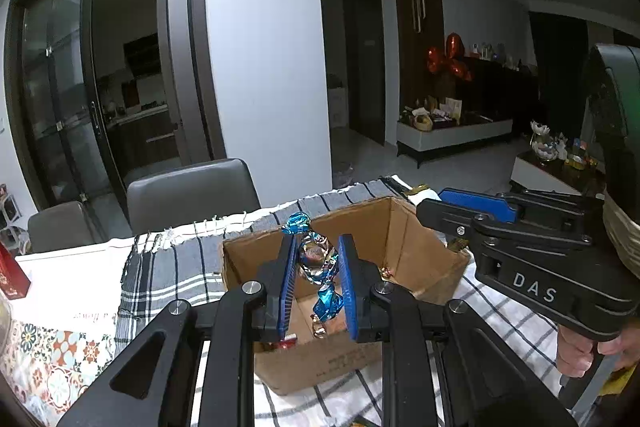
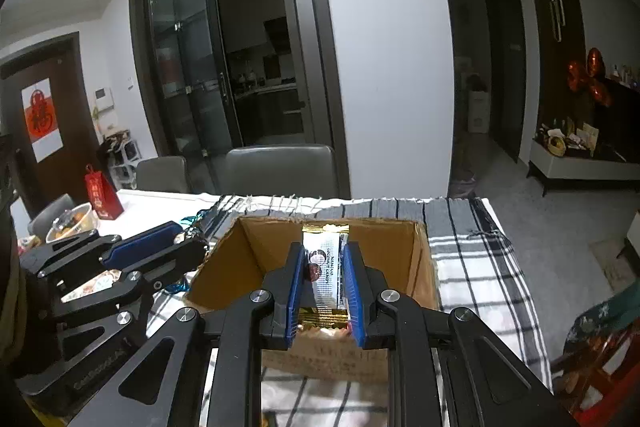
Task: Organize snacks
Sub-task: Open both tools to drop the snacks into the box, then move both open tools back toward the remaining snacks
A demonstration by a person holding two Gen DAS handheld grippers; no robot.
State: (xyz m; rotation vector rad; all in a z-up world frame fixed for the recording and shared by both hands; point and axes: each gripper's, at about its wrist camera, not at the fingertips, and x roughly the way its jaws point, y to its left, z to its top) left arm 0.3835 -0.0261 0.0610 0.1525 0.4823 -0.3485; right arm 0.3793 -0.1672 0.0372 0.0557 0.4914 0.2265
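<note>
Left gripper (image 1: 316,247) clamps a blue-and-silver foil-wrapped candy (image 1: 316,259), right gripper (image 2: 325,267) pinches a white-and-gold candy packet (image 2: 326,267), both just above the open brown cardboard box (image 2: 420,259).

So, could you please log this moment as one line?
left gripper: shut on blue foil candy | right gripper: shut on white-gold candy bar | both over open cardboard box

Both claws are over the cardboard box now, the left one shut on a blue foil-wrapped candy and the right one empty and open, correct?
Not quite. The right claw is not empty: the right wrist view shows it shut on a white and gold candy bar packet. The rest stands: both are over the cardboard box, and the left claw is shut on the blue foil-wrapped candy.
</note>
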